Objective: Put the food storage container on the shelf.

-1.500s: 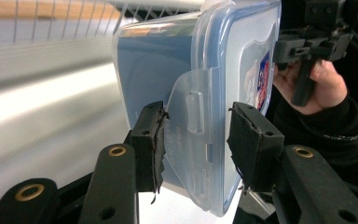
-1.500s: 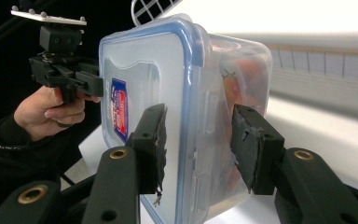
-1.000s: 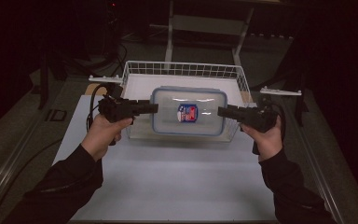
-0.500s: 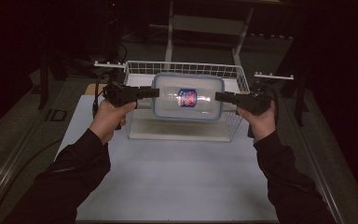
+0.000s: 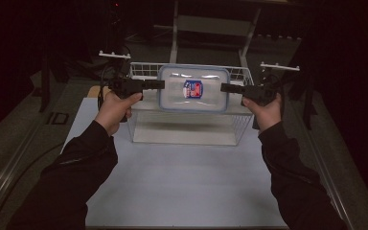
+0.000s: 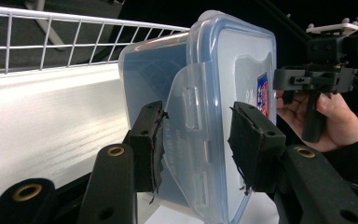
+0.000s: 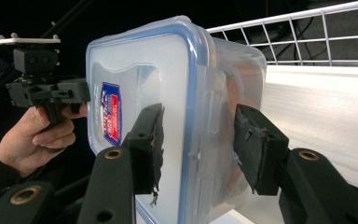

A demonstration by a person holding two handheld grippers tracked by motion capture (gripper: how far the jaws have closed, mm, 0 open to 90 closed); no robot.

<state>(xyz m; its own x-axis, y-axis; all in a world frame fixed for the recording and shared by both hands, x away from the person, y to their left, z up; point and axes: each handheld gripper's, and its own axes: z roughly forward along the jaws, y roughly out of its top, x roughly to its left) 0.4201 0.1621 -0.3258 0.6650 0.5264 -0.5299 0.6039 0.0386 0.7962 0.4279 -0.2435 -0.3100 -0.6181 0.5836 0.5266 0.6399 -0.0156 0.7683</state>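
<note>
in the upper middle of the high view, the clear plastic box (image 5: 194, 89) with a blue-rimmed lid hangs over the white wire basket (image 5: 237, 125), carried between the two grippers. the left gripper (image 5: 159, 85) pinches the box's left end and the right gripper (image 5: 224, 87) the right end; each has its jaws part open around a latch flap. to do this step well, i think both hands should go down together, keep the box level, and clear the basket rim before letting go.

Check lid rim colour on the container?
Blue rim on the clear lid; clearest in the right gripper view.
</note>
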